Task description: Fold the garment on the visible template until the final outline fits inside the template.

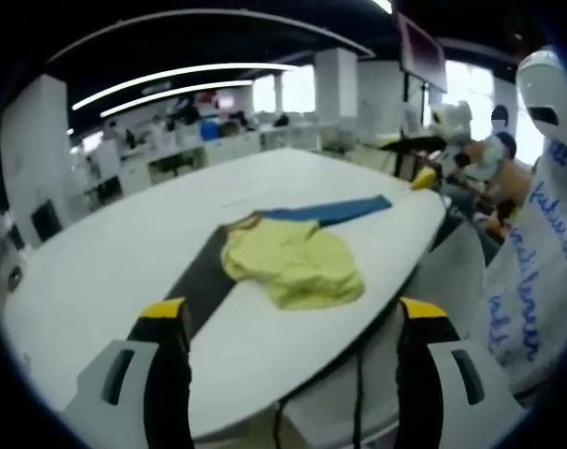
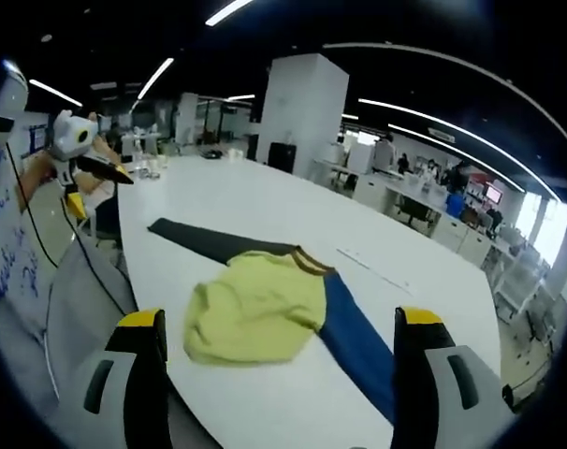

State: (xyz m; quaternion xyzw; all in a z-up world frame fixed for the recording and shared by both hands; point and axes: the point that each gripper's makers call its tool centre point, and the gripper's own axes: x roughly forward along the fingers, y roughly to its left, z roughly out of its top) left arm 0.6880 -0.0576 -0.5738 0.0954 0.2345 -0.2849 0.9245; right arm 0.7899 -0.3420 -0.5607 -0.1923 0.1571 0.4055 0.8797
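Garment (image 1: 298, 265) crumpled on template (image 1: 335, 211) — table (image 1: 115, 253) | both tools open

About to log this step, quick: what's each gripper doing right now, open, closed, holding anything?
Left gripper: open, holding nothing, short of the yellow garment.
Right gripper: open, holding nothing, also short of the garment.

- Dark strip (image 1: 201, 281) of template: near end runs behind own left jaw in left gripper view; middle covered by yellow garment (image 1: 293, 264).
- Blue strip (image 2: 358, 348): far end goes behind own right jaw in right gripper view; inner end under the garment.
- Where the two strips meet: hidden under garment, can't tell.
- Handwriting on white sheet (image 1: 531, 271): blurred, unreadable; sheet cut by pic edge.
- Background desks (image 2: 433, 201) & ppl: too small/blurry to make out.
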